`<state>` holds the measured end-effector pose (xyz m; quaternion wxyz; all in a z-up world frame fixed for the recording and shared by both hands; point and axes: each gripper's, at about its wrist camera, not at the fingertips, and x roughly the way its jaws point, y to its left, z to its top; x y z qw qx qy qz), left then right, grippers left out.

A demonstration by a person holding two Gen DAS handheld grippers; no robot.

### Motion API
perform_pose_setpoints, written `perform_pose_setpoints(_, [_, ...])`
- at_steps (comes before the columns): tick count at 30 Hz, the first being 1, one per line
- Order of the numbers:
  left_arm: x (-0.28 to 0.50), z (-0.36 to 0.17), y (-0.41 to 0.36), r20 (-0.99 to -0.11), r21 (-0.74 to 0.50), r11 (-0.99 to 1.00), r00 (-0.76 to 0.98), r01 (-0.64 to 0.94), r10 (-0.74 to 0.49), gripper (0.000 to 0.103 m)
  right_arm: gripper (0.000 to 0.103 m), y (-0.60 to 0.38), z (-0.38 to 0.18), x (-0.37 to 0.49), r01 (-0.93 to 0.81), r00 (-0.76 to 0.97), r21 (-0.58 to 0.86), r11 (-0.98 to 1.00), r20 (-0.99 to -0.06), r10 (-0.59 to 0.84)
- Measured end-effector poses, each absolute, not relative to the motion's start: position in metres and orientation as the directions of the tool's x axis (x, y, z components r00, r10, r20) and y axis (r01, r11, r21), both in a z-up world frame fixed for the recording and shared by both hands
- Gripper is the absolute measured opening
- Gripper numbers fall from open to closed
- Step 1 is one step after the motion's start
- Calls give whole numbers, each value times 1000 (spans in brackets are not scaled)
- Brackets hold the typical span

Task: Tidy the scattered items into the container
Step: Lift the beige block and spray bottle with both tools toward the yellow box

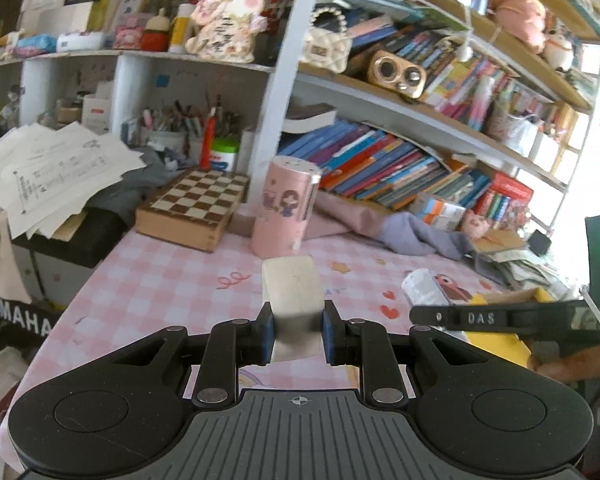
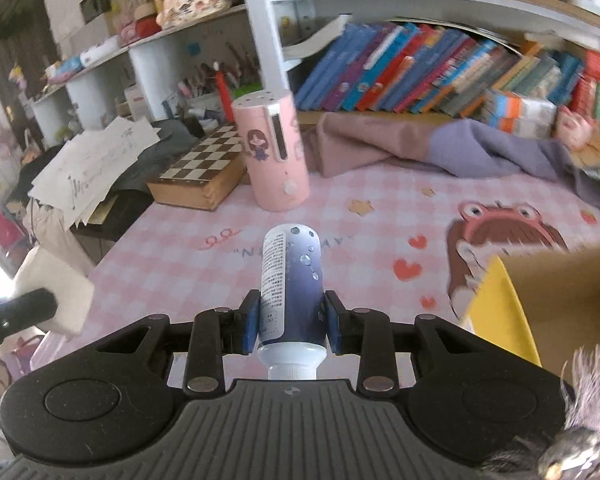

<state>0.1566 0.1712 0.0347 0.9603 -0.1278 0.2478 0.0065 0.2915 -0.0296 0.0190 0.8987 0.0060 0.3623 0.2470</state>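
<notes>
Left gripper (image 1: pixel 298 330): clamped on a white block (image 1: pixel 292 300), pads on its two side faces, block clear of the table (image 1: pixel 160 280).

Right gripper (image 2: pixel 291 322): gripping a blue tube (image 2: pixel 292 280) near its cap end, cap toward the camera, rounded end pointing forward. The tube is clear of the table.

Container: a box (image 2: pixel 540 300), yellow inside and brown outside, sits at the near right edge of the table, just right of the tube. The left view shows it partly hidden behind the right gripper's body.

Farther off: a pink canister (image 2: pixel 274 152) stands mid-table. A chessboard (image 2: pixel 196 172) lies at the far left corner, and folded cloth (image 2: pixel 420 144) runs along the far edge under the bookshelf (image 2: pixel 440 68).

Procedure, as judged from this state:
1. Carry the tube right, high enough to pass over the near box wall.
2. Bring the tube over the yellow interior before letting go; do not release above the rim.
3. Keep the left gripper back at the left side until the right one is clear of the box.
4. Then deliver the block the same way.

Caution: the tube is smooth and held near one end; it may pivot if swung fast.
</notes>
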Motion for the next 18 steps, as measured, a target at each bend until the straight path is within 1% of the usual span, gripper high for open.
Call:
perform_pose_setpoints(4, [143, 37, 163, -472, -231, 972, 878, -41, -75, 22, 30, -40, 18, 263, -419, 619, 186, 889, -658, 429])
perform_pose_setpoints(10, [119, 34, 157, -477, -242, 970, 873, -19, -102, 22, 30, -42, 25, 227, -425, 657, 143, 894, -631, 413])
perform_pose_setpoints(18, [93, 32, 149, -486, -249, 969, 865, -5, -121, 22, 30, -52, 26, 187, -415, 668, 137, 900, -625, 403])
